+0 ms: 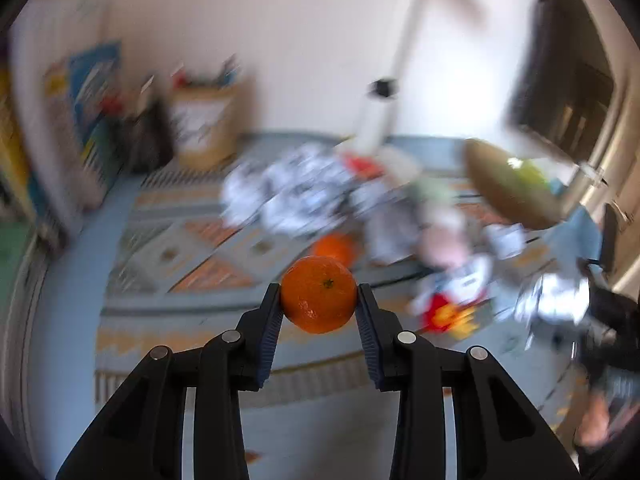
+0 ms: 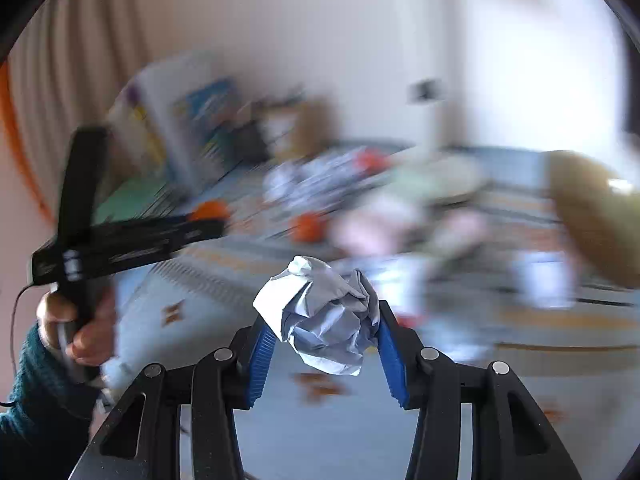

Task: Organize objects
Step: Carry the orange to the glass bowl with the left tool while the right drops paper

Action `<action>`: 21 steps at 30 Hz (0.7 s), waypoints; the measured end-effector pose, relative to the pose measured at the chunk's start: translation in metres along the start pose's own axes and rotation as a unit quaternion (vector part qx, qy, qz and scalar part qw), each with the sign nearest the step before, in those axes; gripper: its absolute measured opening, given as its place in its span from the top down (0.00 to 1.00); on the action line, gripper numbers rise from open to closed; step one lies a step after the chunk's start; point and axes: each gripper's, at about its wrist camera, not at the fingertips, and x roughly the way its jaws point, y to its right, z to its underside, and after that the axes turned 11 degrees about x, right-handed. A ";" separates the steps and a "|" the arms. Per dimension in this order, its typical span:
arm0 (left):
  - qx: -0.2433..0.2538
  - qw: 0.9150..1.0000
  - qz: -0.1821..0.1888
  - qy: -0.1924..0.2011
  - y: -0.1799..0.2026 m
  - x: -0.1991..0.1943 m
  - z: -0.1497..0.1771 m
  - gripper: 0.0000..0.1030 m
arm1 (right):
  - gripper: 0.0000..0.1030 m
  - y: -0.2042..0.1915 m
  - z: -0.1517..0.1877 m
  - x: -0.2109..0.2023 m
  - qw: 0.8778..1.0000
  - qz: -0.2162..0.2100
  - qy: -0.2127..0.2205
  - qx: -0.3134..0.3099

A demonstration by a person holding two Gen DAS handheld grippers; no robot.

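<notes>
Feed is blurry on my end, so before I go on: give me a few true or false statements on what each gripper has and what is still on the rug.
1. The left gripper is shut on an orange. True.
2. The right gripper holds an orange. False: it is shut on a crumpled paper ball.
3. A second orange lies on the patterned rug. True.
4. The held orange rests on the rug. False: it is held above the rug.
5. The person's sleeve is red. False: it is dark teal.
</notes>
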 end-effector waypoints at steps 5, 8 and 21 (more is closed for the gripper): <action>0.018 0.998 0.051 0.032 0.074 0.016 -0.071 0.68 | 0.54 0.127 -0.051 -0.072 0.984 0.116 0.092 0.101; 0.021 0.995 0.085 0.040 0.120 0.042 -0.113 0.68 | 0.54 0.186 -0.080 -0.093 0.971 0.134 0.113 0.166; 0.037 0.990 0.136 -0.006 0.246 0.158 -0.192 0.19 | 0.15 0.283 -0.121 -0.054 0.962 0.180 0.068 0.195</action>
